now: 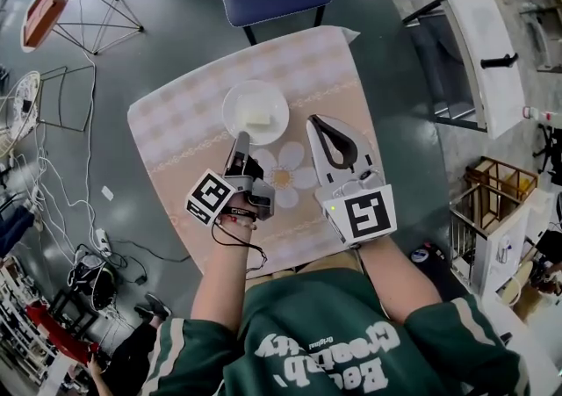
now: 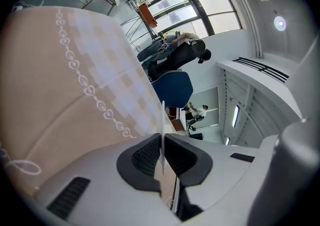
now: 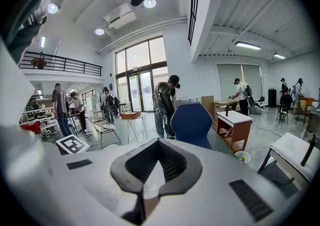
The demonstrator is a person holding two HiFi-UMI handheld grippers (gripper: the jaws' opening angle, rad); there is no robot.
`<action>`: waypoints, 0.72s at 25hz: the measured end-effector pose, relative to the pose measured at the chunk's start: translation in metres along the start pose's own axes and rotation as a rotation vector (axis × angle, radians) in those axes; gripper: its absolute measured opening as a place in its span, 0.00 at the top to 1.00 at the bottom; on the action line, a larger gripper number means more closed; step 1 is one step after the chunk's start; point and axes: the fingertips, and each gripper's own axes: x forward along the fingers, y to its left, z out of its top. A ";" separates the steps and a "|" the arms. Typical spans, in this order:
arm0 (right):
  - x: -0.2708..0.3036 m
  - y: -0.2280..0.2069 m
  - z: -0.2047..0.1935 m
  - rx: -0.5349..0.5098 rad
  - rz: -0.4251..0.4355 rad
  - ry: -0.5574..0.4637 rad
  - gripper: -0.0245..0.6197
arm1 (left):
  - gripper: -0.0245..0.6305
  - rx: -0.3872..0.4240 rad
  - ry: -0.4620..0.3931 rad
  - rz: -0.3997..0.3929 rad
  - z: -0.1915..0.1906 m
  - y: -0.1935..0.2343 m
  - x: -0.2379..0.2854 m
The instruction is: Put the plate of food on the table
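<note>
Over the table (image 1: 171,135), left tool (image 1: 240,139) nose-down, tight on plate (image 1: 234,104) rim; right tool (image 1: 323,122) closed.

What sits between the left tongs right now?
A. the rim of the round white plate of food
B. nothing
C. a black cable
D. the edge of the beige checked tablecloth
A: the left gripper view shows the left tongs closed on the thin rim of the round white plate, seen edge-on.

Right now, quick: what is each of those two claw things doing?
Left gripper: jaws shut on the rim of the plate of food.
Right gripper: jaws shut, holding nothing.
</note>
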 end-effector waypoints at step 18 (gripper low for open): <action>0.015 -0.004 -0.006 0.023 0.004 0.011 0.94 | 0.77 0.014 0.023 0.127 -0.004 0.032 0.006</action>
